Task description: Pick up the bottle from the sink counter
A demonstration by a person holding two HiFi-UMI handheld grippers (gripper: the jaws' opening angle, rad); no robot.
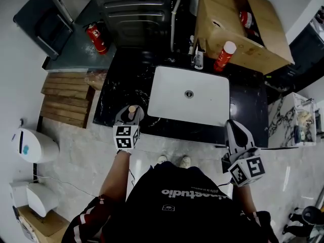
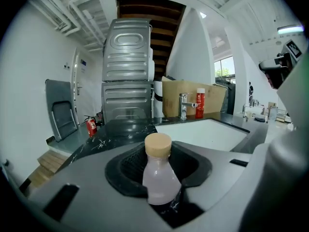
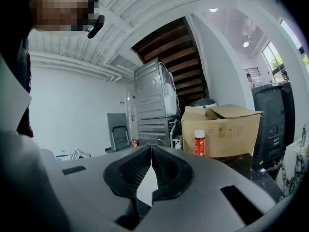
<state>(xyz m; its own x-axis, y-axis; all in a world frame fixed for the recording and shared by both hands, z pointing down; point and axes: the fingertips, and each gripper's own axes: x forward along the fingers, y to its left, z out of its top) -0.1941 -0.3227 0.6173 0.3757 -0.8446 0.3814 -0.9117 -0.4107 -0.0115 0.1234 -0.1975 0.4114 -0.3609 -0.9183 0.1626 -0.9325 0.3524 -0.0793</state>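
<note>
left gripper (image 1: 131, 114): jaws gripping bottle (image 2: 160, 175) by its body | bottle: near worktop (image 1: 248, 105) front-left corner, beside sink (image 1: 172, 95) | right gripper (image 3: 151, 149): jaws pressed together, empty | risk: the smooth, rounded bottle looks likely to slip or tilt when lifted

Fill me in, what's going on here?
A person works two handheld grippers at the black marble counter. The left gripper is closed on a small pale-pink plastic bottle with a tan cap, left of the white rectangular sink; whether it has lifted off isn't clear. The right gripper hangs shut and empty.
</note>
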